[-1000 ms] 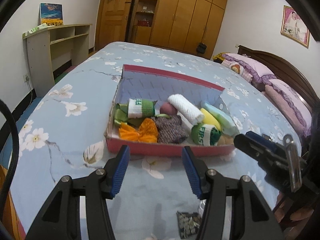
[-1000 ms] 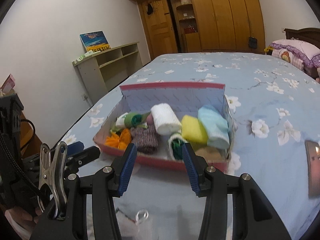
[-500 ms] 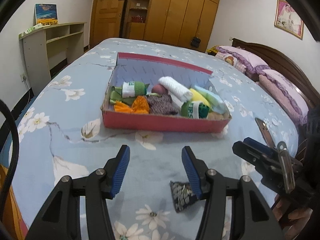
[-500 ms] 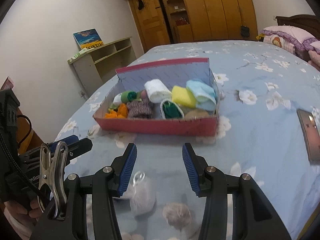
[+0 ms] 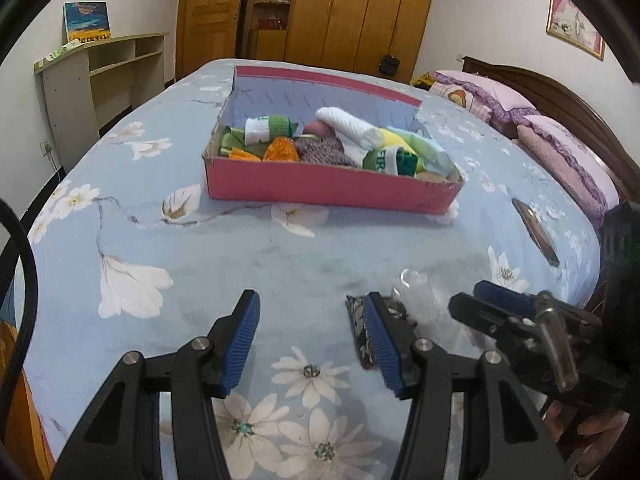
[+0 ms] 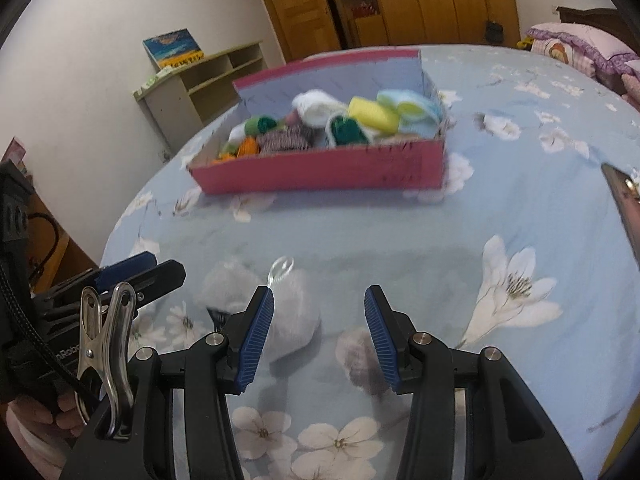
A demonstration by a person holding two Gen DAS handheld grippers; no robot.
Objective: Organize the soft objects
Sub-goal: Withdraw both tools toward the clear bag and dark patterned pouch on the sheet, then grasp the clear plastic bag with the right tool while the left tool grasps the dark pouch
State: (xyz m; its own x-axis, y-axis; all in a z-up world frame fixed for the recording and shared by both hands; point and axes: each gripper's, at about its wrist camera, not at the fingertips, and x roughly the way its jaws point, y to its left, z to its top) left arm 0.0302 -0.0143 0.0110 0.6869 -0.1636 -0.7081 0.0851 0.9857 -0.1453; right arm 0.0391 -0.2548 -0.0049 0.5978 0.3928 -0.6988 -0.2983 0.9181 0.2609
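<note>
now my left tongs (image 5: 310, 342) and right tongs (image 6: 316, 334), both gaping empty, sit farther back from the pink box (image 5: 320, 184), lower over loose pouches (image 6: 292, 320).

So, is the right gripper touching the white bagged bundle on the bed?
Cannot tell. In the right wrist view the open right gripper shows bedsheet between its fingers, and the white bagged bundle sits behind the left finger, so contact or gap is hidden.

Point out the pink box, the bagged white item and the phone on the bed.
pink box (image 5: 320, 188), left wrist view, near side wall.
bagged white item (image 6: 294, 320), right wrist view, middle of the bag.
phone (image 5: 536, 230), left wrist view, centre of its screen.
</note>
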